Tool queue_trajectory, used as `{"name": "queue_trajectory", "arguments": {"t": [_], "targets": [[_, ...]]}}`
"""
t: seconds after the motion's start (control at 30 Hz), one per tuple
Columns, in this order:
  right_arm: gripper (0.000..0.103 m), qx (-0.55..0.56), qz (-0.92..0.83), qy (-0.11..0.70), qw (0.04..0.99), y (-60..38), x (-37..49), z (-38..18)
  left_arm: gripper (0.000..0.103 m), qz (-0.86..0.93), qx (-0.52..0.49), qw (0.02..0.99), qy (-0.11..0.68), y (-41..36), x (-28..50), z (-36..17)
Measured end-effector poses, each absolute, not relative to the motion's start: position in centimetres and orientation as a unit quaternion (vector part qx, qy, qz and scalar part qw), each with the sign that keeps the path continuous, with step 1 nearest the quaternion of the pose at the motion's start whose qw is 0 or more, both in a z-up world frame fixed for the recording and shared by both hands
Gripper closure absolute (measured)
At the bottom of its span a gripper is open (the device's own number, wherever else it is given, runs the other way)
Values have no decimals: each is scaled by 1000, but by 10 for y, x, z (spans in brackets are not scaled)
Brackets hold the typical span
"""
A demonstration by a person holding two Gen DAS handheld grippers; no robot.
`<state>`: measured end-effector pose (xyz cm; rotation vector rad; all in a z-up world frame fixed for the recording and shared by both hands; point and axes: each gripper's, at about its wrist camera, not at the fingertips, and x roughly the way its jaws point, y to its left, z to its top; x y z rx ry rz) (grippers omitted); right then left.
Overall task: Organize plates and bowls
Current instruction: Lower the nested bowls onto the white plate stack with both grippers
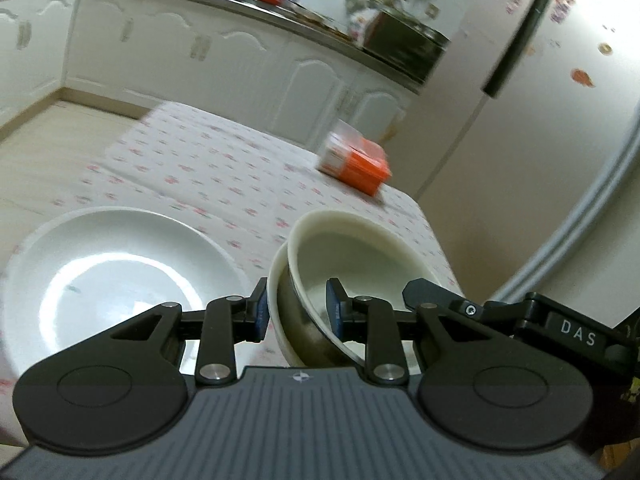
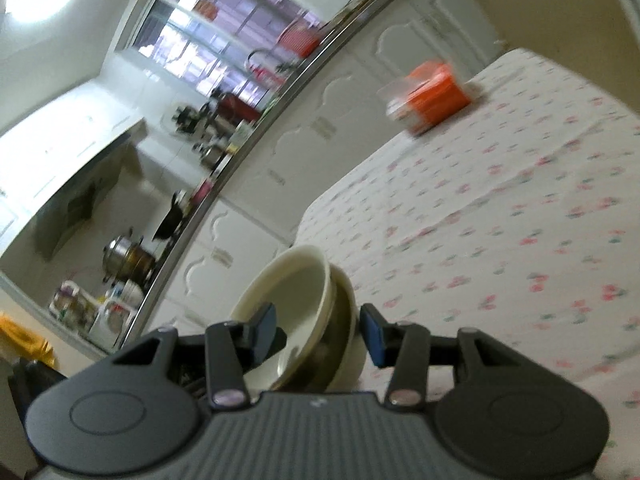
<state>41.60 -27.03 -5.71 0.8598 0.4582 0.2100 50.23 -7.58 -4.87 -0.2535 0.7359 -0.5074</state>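
Two cream bowls (image 1: 360, 256) sit nested one inside the other, and both grippers hold them, tilted. My left gripper (image 1: 297, 311) is shut on the stack's near wall, one pad outside and one inside. A finger (image 1: 418, 291) of the right gripper reaches over the rim from the right. In the right wrist view the same bowls (image 2: 296, 288) stand between the pads of my right gripper (image 2: 320, 332), which is shut on their wall. A wide white plate (image 1: 120, 280) lies on the table to the left of the bowls. The base of the stack is hidden.
The table (image 1: 220, 168) has a flowered cloth, and an orange box (image 1: 356, 160) stands near its far right edge. White cabinets and a crowded counter (image 1: 240, 0) run behind it. A pale fridge door (image 1: 560, 80) stands at the right. The background is blurred.
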Motion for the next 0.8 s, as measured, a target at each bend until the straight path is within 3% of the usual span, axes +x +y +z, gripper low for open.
{"name": "queue_trajectory", "arguments": {"t": [0.4,0.8], "targets": [[56,386,172,270,865,-202,472,-61,73,-153,-147,911,354,-3,528,-59],[55,359,175,293,869,-179,484,-68,73,-135,-166,900,380,13,546,-79]]}}
